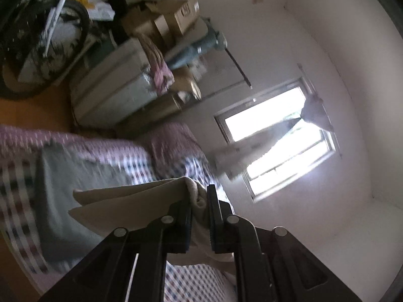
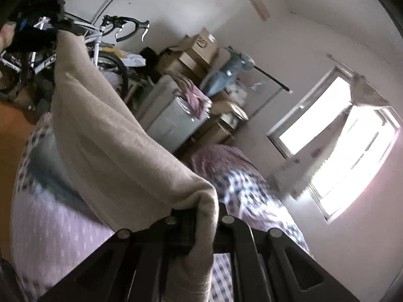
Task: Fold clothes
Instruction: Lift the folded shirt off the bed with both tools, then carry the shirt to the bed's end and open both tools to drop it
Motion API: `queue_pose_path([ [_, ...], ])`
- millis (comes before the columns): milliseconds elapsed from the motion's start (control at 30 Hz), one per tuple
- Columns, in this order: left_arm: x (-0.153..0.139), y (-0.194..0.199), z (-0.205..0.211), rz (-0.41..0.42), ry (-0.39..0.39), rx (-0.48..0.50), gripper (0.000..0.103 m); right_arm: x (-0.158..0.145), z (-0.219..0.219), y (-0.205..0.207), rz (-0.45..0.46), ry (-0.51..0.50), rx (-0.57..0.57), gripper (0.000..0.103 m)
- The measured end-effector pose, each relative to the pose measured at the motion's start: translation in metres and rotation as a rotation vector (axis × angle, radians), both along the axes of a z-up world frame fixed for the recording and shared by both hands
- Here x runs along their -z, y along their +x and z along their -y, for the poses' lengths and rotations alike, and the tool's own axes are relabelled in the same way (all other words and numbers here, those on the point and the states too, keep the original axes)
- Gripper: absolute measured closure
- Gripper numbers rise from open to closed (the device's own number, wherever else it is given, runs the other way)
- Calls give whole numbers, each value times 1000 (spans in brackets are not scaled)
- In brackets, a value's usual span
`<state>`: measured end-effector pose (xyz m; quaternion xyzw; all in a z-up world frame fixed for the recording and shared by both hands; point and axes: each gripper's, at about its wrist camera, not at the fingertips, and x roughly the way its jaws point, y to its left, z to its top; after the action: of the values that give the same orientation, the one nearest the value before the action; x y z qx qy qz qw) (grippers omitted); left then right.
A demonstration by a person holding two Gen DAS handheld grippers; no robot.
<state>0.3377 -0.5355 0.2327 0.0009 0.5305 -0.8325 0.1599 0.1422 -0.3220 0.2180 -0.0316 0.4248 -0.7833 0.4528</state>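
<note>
The left gripper (image 1: 200, 201) has its 2 fingers (image 1: 214, 216) nearly closed, pinching a bunched corner of the beige cloth (image 1: 131, 193); from there the cloth runs off to the left in 2 flat layers, above the bed. The right gripper (image 2: 207, 216) has its fingers (image 2: 185, 229) clamped tight on another corner of the same beige cloth (image 2: 113, 136), which rises in a broad slanted sheet to the upper left, where the left gripper (image 2: 37, 22) holds its far end. The cloth hangs clear of the bed (image 2: 63, 231), which wears a pink and checked cover with a pale blue garment (image 1: 75, 171) lying on it. Cardboard boxes (image 1: 176, 17) are stacked by the wall; one bears a dark printed mark, too blurred to read
</note>
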Motion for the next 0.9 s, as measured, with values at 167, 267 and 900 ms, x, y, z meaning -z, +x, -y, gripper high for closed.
queue_pose_path([
  [167, 3, 5, 52, -13, -34, -70, 93, 5, 101, -17, -44, -16, -64, 99],
  [267, 6, 3, 80, -20, -49, -101, 93, 8, 161, -27, -77, -41, -78, 99],
  [900, 100, -3, 78, 57, -86, -56, 94, 133, 255, -55, -84, 15, -140, 99],
])
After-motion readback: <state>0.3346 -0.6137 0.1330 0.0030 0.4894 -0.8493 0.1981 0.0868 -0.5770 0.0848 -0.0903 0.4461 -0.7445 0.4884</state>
